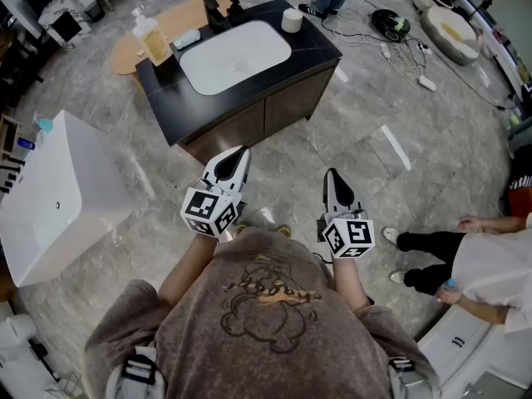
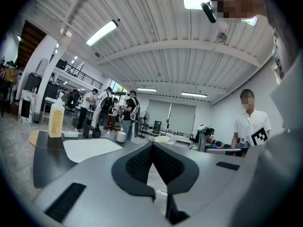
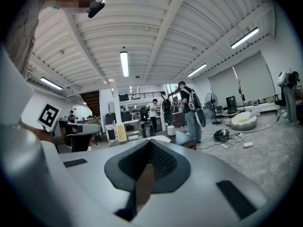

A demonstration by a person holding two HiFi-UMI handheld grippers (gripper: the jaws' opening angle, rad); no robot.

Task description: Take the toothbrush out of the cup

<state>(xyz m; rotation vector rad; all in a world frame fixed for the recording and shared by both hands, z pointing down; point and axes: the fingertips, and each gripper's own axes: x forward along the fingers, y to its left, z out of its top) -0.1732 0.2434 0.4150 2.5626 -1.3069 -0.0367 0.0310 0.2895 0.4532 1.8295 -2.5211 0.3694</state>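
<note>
A white cup stands at the far right corner of the black vanity top, beside the white sink. The cup also shows small in the left gripper view and the right gripper view. No toothbrush can be made out at this distance. Both grippers hang over the floor in front of the vanity, well short of it. My left gripper is shut with nothing in it. My right gripper also has its jaws together and holds nothing.
A yellow soap bottle, a soap dish and a black faucet stand round the sink. A white basin unit is at the left. A person crouches at the right. Cables lie on the floor behind.
</note>
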